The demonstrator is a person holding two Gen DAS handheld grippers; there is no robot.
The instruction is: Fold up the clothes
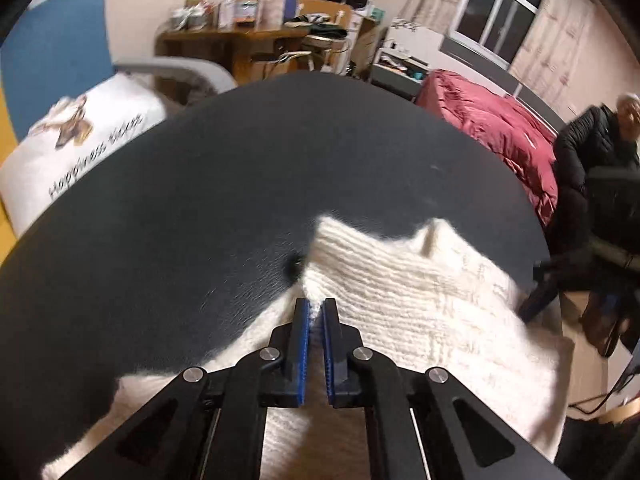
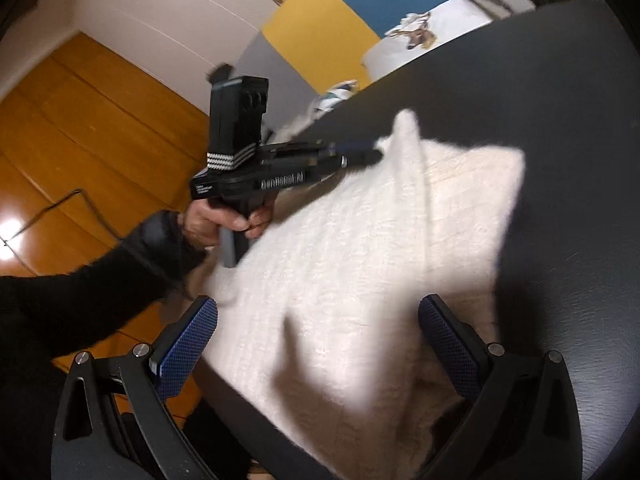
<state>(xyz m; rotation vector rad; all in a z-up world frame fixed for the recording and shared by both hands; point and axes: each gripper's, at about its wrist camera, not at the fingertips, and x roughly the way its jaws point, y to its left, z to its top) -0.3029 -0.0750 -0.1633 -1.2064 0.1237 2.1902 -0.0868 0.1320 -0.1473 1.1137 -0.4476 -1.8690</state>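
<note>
A cream knitted sweater lies folded on a dark round table. My left gripper is shut on a pinch of the sweater's knit at its left edge, a tuft of wool showing between the blue pads. In the right wrist view the same sweater spreads across the table, and the left gripper grips its far corner, which stands up in a peak. A hand in a black sleeve holds that gripper. My right gripper stands wide open above the sweater's near part, with nothing between its pads.
A white pillow with a printed picture lies beyond the table on the left. A red quilt covers a bed at the right, with a seated person in a dark jacket beside it. A cluttered wooden desk stands at the back. Orange wooden floor lies left of the table.
</note>
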